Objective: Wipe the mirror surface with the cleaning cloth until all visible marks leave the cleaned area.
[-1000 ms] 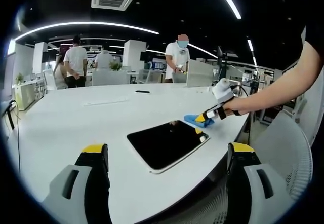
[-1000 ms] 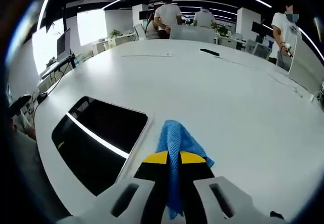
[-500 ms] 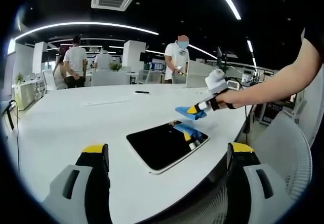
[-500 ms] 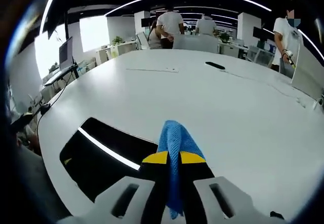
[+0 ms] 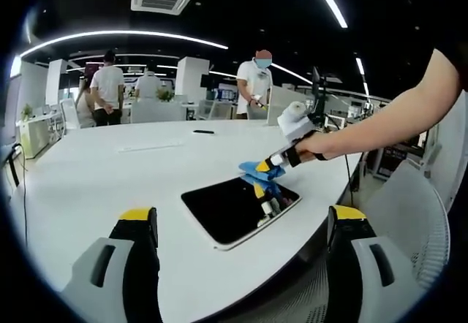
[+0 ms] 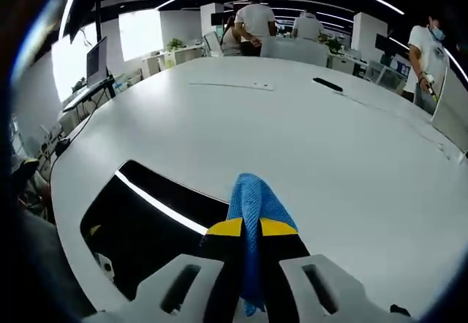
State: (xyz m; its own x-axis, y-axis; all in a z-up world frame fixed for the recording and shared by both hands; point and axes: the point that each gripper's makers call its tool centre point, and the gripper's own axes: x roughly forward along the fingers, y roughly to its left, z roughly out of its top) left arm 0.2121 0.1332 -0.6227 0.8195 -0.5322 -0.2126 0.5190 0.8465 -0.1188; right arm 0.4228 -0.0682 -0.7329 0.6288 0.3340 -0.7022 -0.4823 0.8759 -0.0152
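Note:
A rectangular mirror [image 5: 234,210] with a white rim lies flat on the white table [image 5: 110,177], its dark face reflecting the ceiling. In the left gripper view the right gripper [image 5: 263,168], held by a person's hand, hovers above the mirror's far right edge with the blue cleaning cloth [image 5: 254,169] pinched in it; its reflection shows in the glass. My left gripper [image 5: 241,228] stands open near the table's front edge, short of the mirror. In the right gripper view the right gripper [image 6: 252,228] is shut on the blue cloth [image 6: 252,199], with the mirror [image 6: 139,224] to its lower left.
The white table [image 6: 307,140] stretches far back with a thin white strip [image 6: 230,85] and a small dark object [image 6: 329,84] on it. Several people stand beyond the table's far end. A white mesh chair [image 5: 409,228] sits at the right.
The right gripper has lifted the blue cloth off the table and carried it leftward over the mirror's far right edge. My left gripper has stayed still.

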